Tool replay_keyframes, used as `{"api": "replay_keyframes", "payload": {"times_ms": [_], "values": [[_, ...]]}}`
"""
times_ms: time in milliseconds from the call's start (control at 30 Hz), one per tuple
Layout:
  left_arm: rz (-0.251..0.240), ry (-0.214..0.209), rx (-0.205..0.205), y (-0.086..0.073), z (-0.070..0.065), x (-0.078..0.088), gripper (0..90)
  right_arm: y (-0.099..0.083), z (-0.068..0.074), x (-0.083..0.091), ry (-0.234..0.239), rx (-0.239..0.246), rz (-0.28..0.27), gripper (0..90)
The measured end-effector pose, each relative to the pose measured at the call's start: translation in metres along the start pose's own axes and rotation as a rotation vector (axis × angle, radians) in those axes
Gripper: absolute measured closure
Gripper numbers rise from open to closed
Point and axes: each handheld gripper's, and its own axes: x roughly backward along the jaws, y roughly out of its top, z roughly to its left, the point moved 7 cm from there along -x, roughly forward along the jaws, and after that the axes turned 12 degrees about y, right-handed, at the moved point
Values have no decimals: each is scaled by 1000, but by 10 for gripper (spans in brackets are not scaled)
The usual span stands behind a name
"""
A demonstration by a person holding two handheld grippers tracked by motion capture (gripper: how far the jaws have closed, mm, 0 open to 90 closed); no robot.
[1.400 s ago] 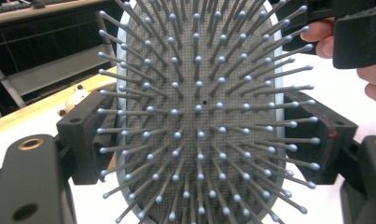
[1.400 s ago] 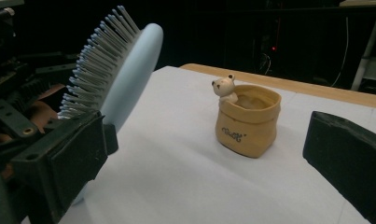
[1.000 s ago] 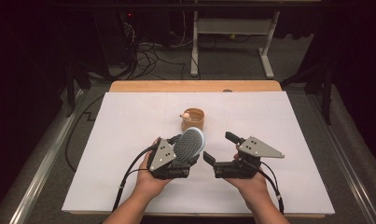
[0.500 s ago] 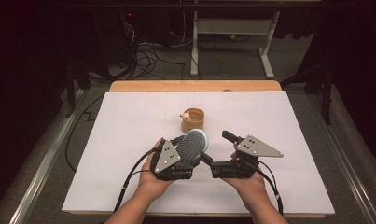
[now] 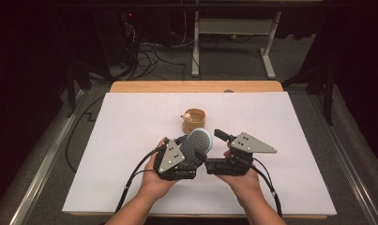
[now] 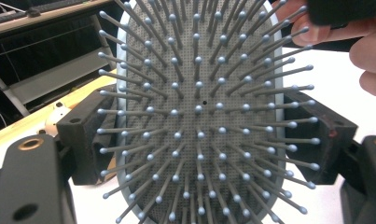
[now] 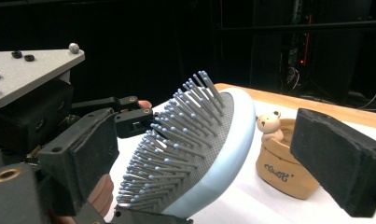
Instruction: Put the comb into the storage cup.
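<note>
Left gripper (image 5: 189, 152) clamps the blue hairbrush (image 5: 196, 143); right gripper (image 5: 210, 150) gapes; the cup's (image 7: 281, 172) writing is unreadable.

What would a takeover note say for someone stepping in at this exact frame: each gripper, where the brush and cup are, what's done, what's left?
Left gripper: shut on the hairbrush, held off the white table cover, bristles facing its camera.
Right gripper: open, its jaws on either side of the brush head, not clamped.
Bear cup: upright on the cover, just beyond the brush.
Done: brush lifted.
Left: probably hand it to the right gripper or carry it to the cup.
</note>
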Motion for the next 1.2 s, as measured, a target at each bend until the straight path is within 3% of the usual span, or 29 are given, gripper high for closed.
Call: {"api": "replay_keyframes", "payload": {"times_ms": [567, 1200], "values": [[-21, -2, 0, 4, -1, 2, 208, -6, -5, -14, 40, -75, -17, 220], [-13, 1, -17, 4, -1, 0, 208, -7, -5, -19, 69, -104, -27, 294]]}}
